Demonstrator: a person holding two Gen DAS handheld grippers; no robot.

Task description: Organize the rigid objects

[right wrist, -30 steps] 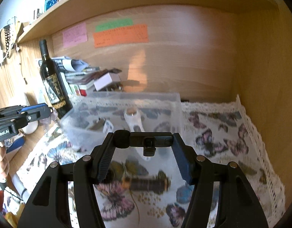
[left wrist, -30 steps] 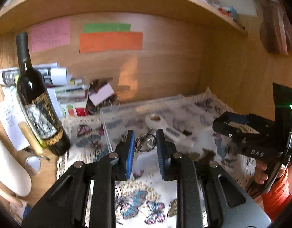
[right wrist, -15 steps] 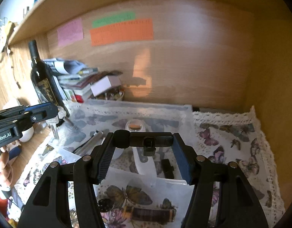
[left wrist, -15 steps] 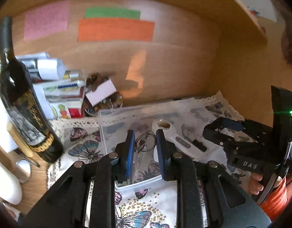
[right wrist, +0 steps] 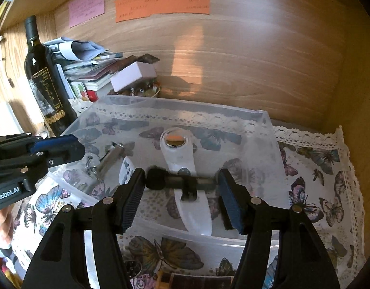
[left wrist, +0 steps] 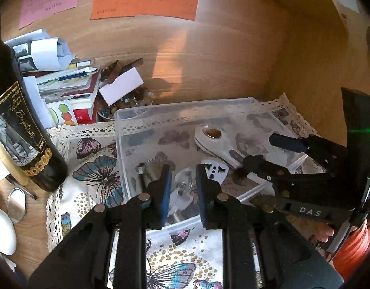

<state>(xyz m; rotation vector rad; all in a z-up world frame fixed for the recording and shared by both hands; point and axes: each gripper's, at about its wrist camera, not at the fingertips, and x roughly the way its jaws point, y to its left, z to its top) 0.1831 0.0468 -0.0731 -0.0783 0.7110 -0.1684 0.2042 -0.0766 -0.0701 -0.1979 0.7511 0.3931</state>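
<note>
A clear plastic bin (left wrist: 185, 108) (right wrist: 271, 130) sits on a butterfly-print cloth. Inside lie a white magnifier (left wrist: 210, 136) (right wrist: 178, 151), a white plug adapter (left wrist: 215, 171) (right wrist: 126, 169) and a metal tube (right wrist: 110, 157). My left gripper (left wrist: 182, 187) is shut on a key ring with a clear tag (left wrist: 181, 192), held over the bin's near left part. My right gripper (right wrist: 182, 185) is shut on a black rod-like gadget (right wrist: 180, 181), held crosswise over the bin's front; it also shows in the left wrist view (left wrist: 269, 159).
A dark wine bottle (left wrist: 18, 125) (right wrist: 46, 77) stands left of the bin. Stacked papers and books (left wrist: 64, 84), a bowl of small stones (right wrist: 141, 90) and a white box (right wrist: 134, 75) crowd the back left. Wooden walls close the back and right.
Both grippers have moved forward and down over the bin with their loads still held. The bin and its contents now look much closer.
</note>
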